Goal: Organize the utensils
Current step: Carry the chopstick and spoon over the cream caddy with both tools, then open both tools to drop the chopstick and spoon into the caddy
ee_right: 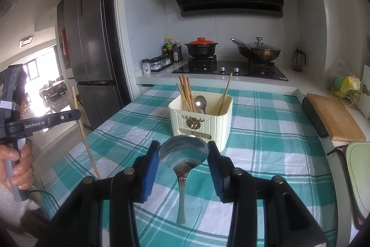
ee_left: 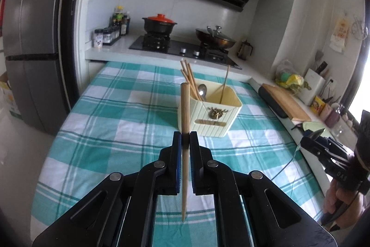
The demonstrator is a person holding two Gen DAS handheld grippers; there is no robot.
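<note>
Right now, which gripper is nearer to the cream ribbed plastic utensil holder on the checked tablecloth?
Hard to call. The left gripper, clamping a wooden chopstick, and the right gripper, clamping a steel spoon, both hang just before the cream ribbed plastic utensil holder.

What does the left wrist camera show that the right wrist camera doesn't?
Only the left wrist view: the left gripper up close, shut on a chopstick, and the knife block on the counter.
Only the right wrist view: the right gripper clamping a spoon by its bowl, and the room beyond the fridge.
Both: the cream holder with chopsticks and a spoon, checked cloth, stove pots.
</note>
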